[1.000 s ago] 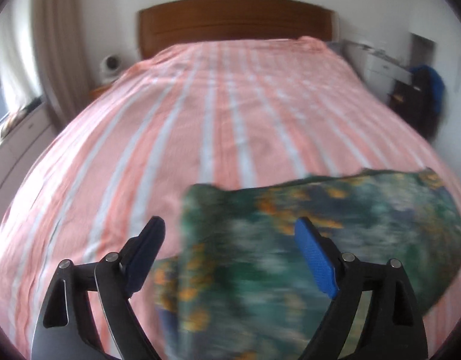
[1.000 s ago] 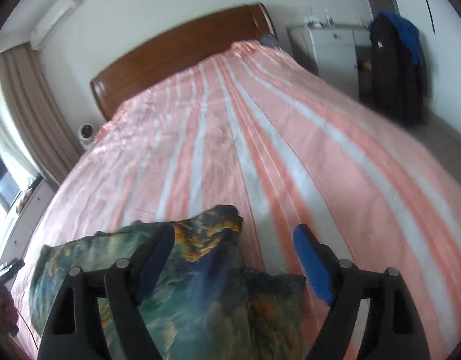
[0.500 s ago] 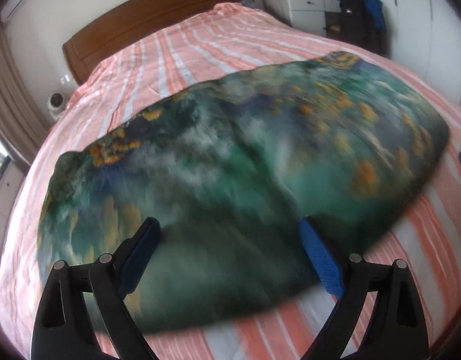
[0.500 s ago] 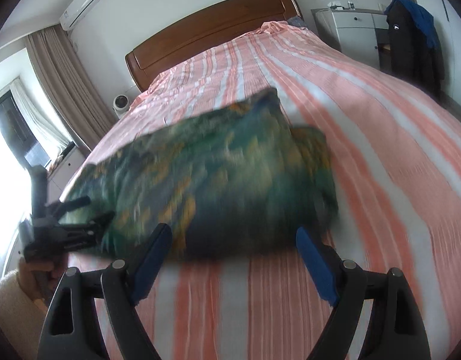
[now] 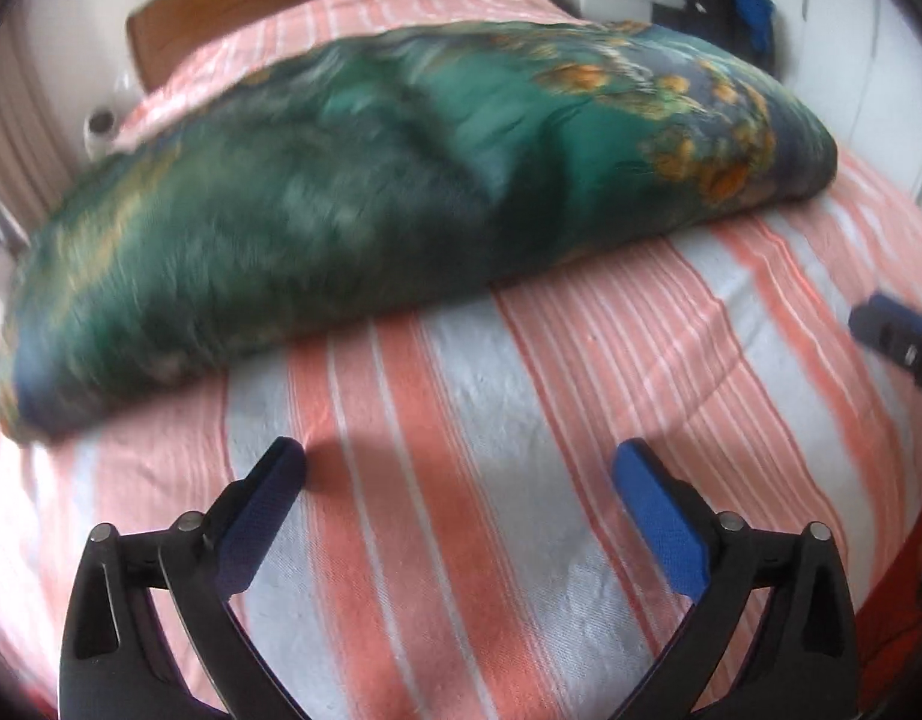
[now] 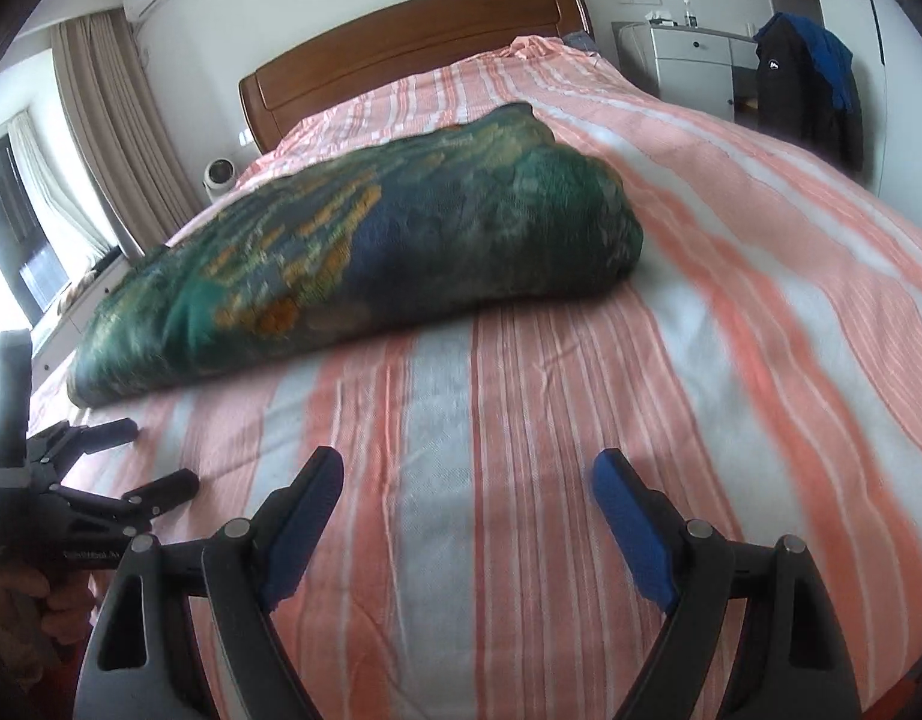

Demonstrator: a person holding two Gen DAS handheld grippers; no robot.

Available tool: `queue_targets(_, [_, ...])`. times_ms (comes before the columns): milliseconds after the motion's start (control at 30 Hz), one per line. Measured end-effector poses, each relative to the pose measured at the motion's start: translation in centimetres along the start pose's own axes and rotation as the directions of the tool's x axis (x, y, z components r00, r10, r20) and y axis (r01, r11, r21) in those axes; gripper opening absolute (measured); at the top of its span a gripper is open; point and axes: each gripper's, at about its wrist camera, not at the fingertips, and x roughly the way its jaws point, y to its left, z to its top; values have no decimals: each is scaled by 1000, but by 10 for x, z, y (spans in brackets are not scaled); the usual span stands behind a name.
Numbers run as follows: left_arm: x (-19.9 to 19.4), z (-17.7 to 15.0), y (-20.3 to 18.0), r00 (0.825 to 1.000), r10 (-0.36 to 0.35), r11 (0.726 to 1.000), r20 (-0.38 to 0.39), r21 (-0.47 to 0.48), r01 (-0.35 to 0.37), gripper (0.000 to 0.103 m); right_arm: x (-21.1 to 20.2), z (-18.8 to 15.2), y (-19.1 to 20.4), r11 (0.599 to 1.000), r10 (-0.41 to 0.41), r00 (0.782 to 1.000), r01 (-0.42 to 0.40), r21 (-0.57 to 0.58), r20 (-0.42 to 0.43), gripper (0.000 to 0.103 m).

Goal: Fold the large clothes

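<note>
Left wrist view: left tongs (image 5: 458, 468) hang over bare bedspread, jaws opening to their widest, nothing between the blue pads (image 5: 656, 516).
Right wrist view: right tongs (image 6: 467, 483) stand spread and empty above the stripes; at this view's lower left the left tongs show again, gripped by a hand (image 6: 26, 600), also empty.
Garment: the green peacock-print cloth (image 6: 365, 240) lies as a thick folded bundle on the bed (image 6: 761, 312), just ahead of both tongs and touching neither. Its near edge is a rounded fold; the far side is hidden, so I cannot tell whether the layers line up.
Step in hand: release after a fold, by my reading; the bundle looks set down and let go.
Next move calls for: judging whether another fold is wanted. If so, each pair of tongs must reach a corner of one end and pinch all layers together, since thick cloth slips and splays.
Change from earlier frames: a second ago the cloth sat between the left tongs, close to the lens; half a second ago it filled the left view; now it rests apart and both tongs sit back from it, lower over the bedspread.
Surroundings: wooden headboard (image 6: 413, 42) beyond, dark jacket (image 6: 803, 84) hanging at right.
</note>
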Motion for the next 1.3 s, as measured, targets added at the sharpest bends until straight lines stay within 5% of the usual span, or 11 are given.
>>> queue_targets(1300, [5, -7, -8, 1000, 5, 1000, -1, 29, -5, 102, 11, -13, 11, 997, -52, 999, 52, -55, -1, 95])
